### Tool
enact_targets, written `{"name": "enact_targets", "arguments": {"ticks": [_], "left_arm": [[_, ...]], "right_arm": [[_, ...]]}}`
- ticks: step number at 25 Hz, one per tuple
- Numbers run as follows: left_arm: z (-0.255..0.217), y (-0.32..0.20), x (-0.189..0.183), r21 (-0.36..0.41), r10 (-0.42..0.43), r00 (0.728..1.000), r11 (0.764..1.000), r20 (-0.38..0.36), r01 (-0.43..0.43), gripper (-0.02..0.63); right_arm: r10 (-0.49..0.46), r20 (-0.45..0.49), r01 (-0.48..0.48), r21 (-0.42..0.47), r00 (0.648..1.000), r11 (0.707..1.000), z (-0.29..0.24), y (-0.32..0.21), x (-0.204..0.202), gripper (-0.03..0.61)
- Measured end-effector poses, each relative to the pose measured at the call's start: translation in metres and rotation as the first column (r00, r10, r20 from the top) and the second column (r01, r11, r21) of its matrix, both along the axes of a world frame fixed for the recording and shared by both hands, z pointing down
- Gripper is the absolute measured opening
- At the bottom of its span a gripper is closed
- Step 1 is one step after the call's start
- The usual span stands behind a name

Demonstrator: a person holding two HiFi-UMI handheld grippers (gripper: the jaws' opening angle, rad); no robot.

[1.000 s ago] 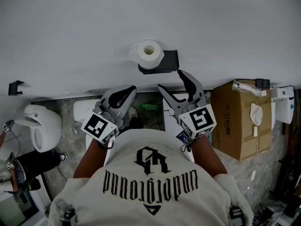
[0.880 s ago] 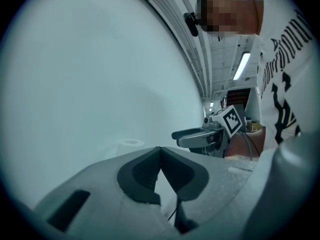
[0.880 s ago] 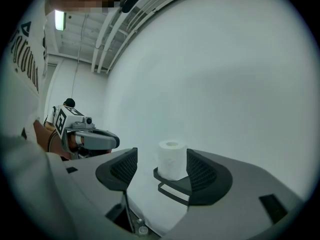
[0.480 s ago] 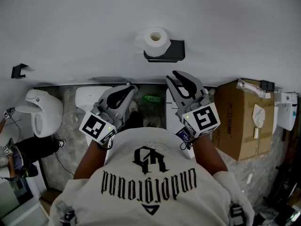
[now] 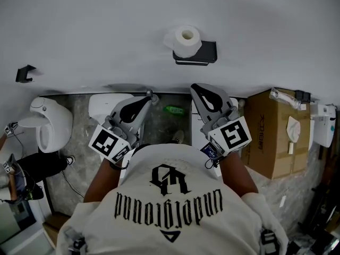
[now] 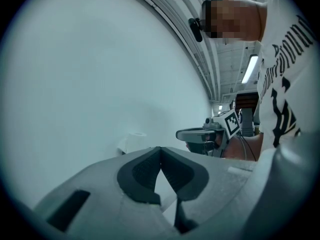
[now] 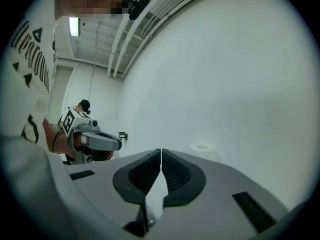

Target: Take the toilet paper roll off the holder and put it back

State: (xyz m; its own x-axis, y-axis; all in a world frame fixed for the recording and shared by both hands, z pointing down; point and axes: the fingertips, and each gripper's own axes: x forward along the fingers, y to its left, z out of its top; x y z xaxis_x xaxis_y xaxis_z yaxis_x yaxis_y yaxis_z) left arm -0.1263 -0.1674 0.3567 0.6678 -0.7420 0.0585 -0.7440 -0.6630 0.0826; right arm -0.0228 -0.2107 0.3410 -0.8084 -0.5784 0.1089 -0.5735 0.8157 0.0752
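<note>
The white toilet paper roll sits on its black holder on the white wall. Both grippers hang level in front of the wall, below the roll in the head view and apart from it. My left gripper is shut with nothing between its fingers. My right gripper has just been closing and its pads now meet, holding nothing. The roll shows small past the left gripper's tips, and the roll lies just right of the right gripper's tips.
A white toilet stands at the left and a cardboard box at the right. White boxes and a green bottle lie on the floor by the wall. A black hook sticks out of the wall at left.
The right gripper's jaws went from wide open to shut, with nothing in them. Both grippers have drawn back from the wall, and the gap to the roll has grown.
</note>
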Motion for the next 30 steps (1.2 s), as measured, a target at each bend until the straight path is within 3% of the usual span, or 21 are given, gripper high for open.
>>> {"name": "enact_targets", "arguments": {"ticks": [18, 30], "left_arm": [[-0.007, 0.137, -0.095, 0.025, 0.062, 0.998, 0.998, -0.013, -0.062, 0.012], [-0.005, 0.203, -0.078, 0.028, 0.142, 0.989, 0.99, -0.037, -0.141, 0.012]], "right_arm": [[0.051, 0.0, -0.051, 0.019, 0.999, 0.999, -0.015, 0.14, -0.084, 0.015], [0.132, 0.013, -0.132, 0.034, 0.991, 0.991, -0.026, 0.22, -0.057, 0.015]]}}
